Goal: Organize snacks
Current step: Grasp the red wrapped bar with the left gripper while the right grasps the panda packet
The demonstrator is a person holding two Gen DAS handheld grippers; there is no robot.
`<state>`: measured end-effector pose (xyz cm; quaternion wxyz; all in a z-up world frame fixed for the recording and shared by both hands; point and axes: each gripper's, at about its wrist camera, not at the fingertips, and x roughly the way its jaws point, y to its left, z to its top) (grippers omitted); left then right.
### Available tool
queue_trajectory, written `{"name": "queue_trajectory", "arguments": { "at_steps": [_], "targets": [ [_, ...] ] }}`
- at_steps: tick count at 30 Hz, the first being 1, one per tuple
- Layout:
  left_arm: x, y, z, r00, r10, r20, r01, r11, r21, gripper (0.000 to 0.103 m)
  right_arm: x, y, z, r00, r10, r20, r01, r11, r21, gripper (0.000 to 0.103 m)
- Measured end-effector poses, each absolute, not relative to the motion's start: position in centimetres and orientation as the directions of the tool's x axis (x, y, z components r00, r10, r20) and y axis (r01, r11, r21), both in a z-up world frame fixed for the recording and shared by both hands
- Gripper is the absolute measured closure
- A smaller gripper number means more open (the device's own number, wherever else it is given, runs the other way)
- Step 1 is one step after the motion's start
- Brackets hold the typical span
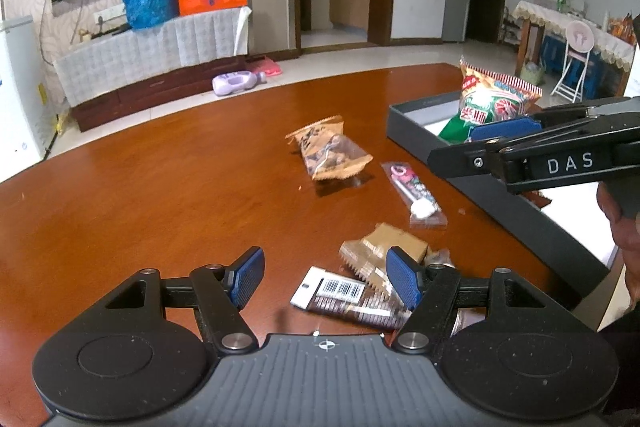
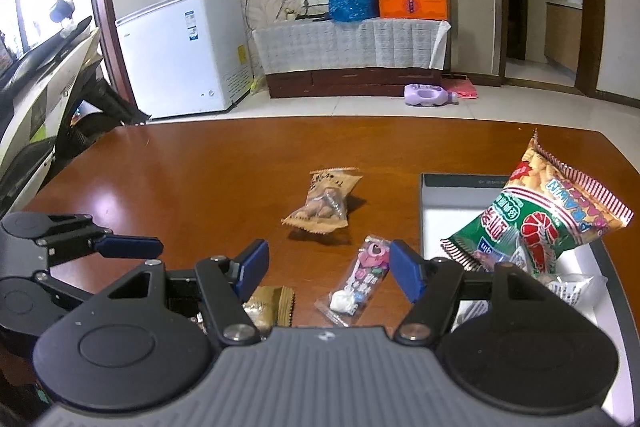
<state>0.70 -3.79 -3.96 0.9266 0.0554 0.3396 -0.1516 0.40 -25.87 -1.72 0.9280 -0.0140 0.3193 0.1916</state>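
My left gripper (image 1: 326, 279) is open low over the brown table (image 1: 160, 195). A dark bar with a barcode (image 1: 344, 297) and gold wafer packets (image 1: 384, 251) lie by its right finger, unheld. Farther out lie a peanut packet (image 1: 330, 155) and a pink candy packet (image 1: 416, 195). My right gripper (image 2: 329, 271) is open above the pink candy packet (image 2: 360, 279), nothing between its pads. A prawn cracker bag (image 2: 540, 215) leans inside the grey box (image 2: 448, 183), just right of it. The peanut packet (image 2: 324, 207) lies ahead. My left gripper's fingers (image 2: 128, 245) show at the left.
A small white packet (image 2: 572, 287) lies in the box behind the prawn bag. A hand (image 1: 616, 219) holds the right gripper (image 1: 468, 143) over the box's near wall (image 1: 560, 231). A freezer (image 2: 184, 51), a TV cabinet (image 2: 352, 43) and a purple bottle (image 2: 428, 95) stand beyond the table.
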Motion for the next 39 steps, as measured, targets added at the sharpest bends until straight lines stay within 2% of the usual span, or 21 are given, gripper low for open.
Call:
{"name": "queue_trajectory", "arguments": {
  "at_steps": [16,22,27,29,36,39],
  "targets": [
    [-3.1,-2.9,-4.8,0.645,-0.337,-0.686,0.484,0.874,0.026,0.036,-1.8,-25.4,-3.5,0.660,0.424,-0.620,-0.496,0.866,0.064,0.036],
    [-4.1,-3.0,-5.4,0.599,-0.362,-0.714,0.544,0.838,0.032,0.038,-2.9,-24.5,-3.8,0.627,0.456,-0.631,-0.556,0.830,0.048,0.045],
    [-4.4,-3.1,-6.0,0.580,-0.363,-0.729,0.564,0.825,0.037,0.043,-3.7,-23.6,-4.4,0.592,0.481,-0.647,-0.610,0.792,0.031,0.051],
    [-4.4,-3.1,-6.1,0.570,-0.368,-0.734,0.570,0.821,0.032,0.048,-3.9,-23.2,-4.7,0.576,0.487,-0.656,-0.627,0.779,0.028,0.053],
    [-4.4,-3.2,-6.5,0.554,-0.367,-0.747,0.584,0.811,0.034,0.056,-4.3,-22.3,-5.8,0.536,0.492,-0.686,-0.661,0.750,0.021,0.054],
    [-4.4,-3.3,-6.7,0.550,-0.364,-0.752,0.588,0.808,0.039,0.063,-4.1,-22.3,-6.4,0.534,0.462,-0.708,-0.646,0.764,0.011,0.054]
  ]
}}
